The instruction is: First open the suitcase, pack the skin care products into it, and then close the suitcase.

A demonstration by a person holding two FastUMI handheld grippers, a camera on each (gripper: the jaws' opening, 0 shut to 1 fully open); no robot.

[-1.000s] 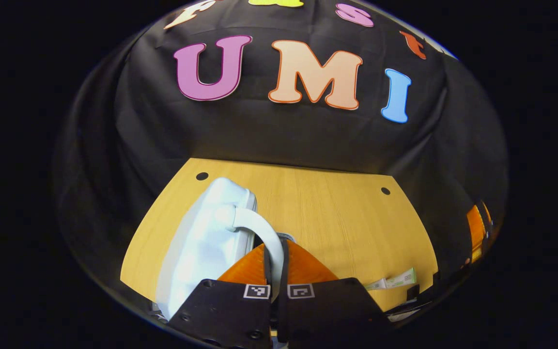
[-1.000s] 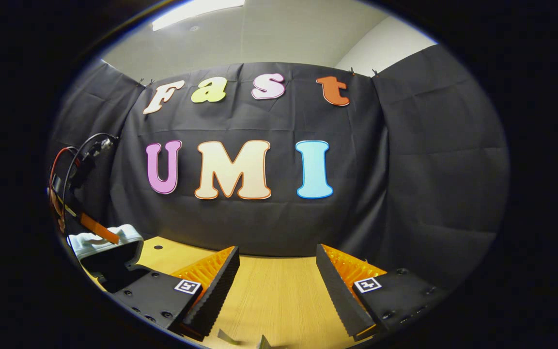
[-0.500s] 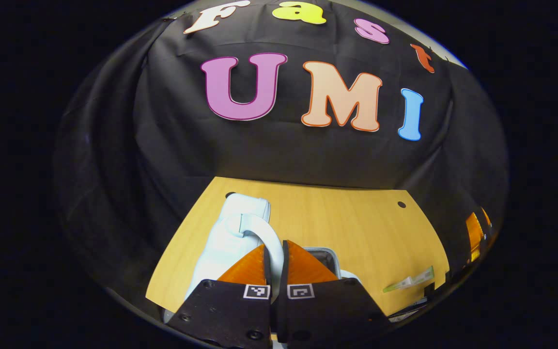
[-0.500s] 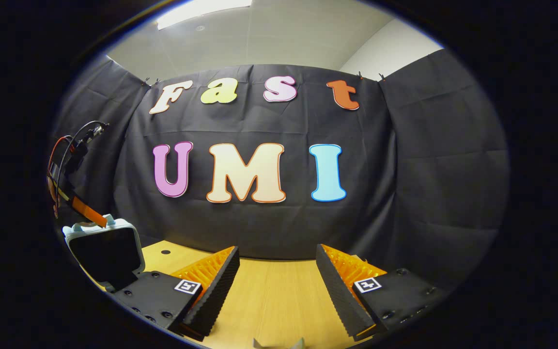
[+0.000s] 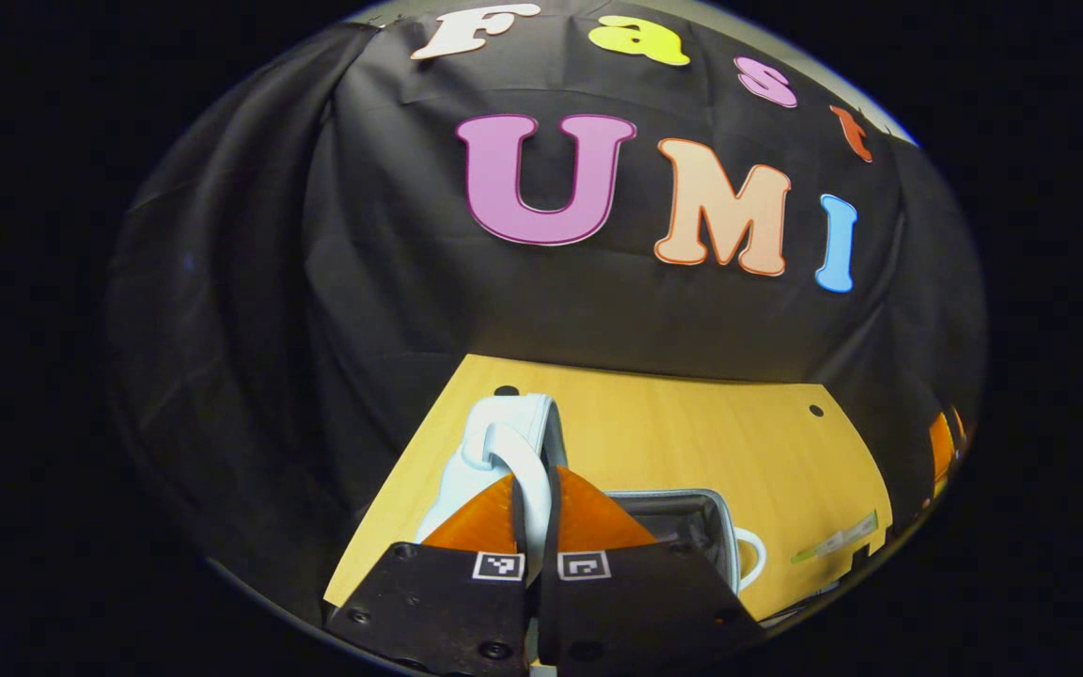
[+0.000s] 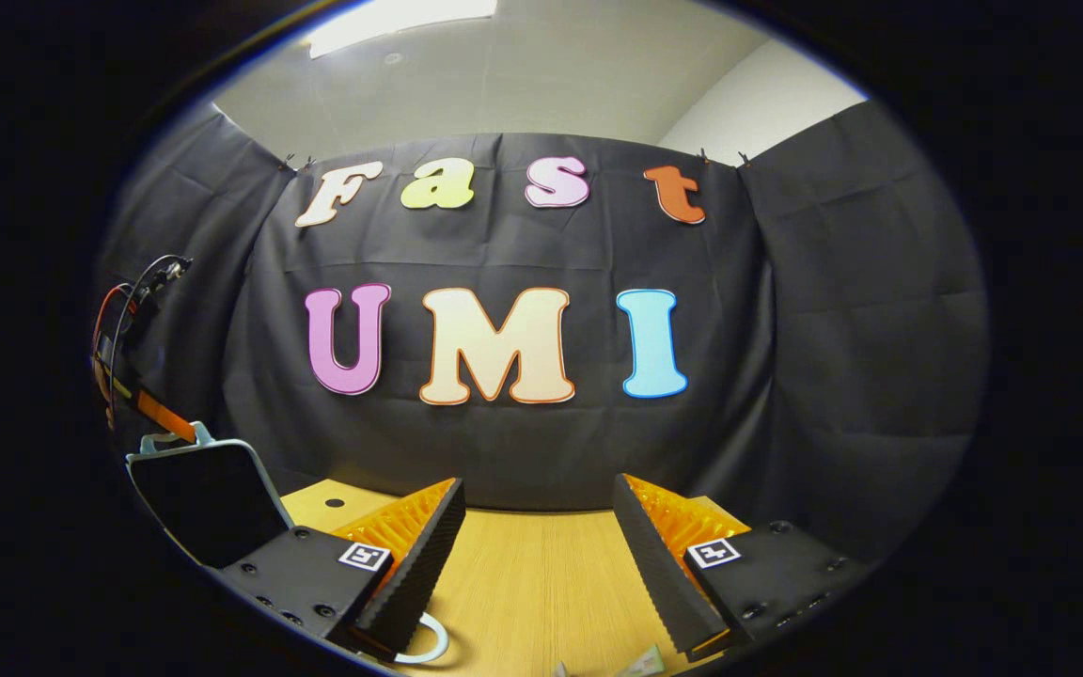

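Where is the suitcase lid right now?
The suitcase lid stands raised at the far left of the right gripper view, over the wooden table. In the left gripper view, the left gripper is clamped on the lid's handle.

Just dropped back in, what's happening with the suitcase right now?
The left gripper is shut on the lid handle of the suitcase and holds the lid swung up; in the right gripper view it stands nearly upright, dark lining showing. The open base lies on the table. The right gripper hangs open over the table, holding nothing. A skin care packet lies on the table, not yet packed.
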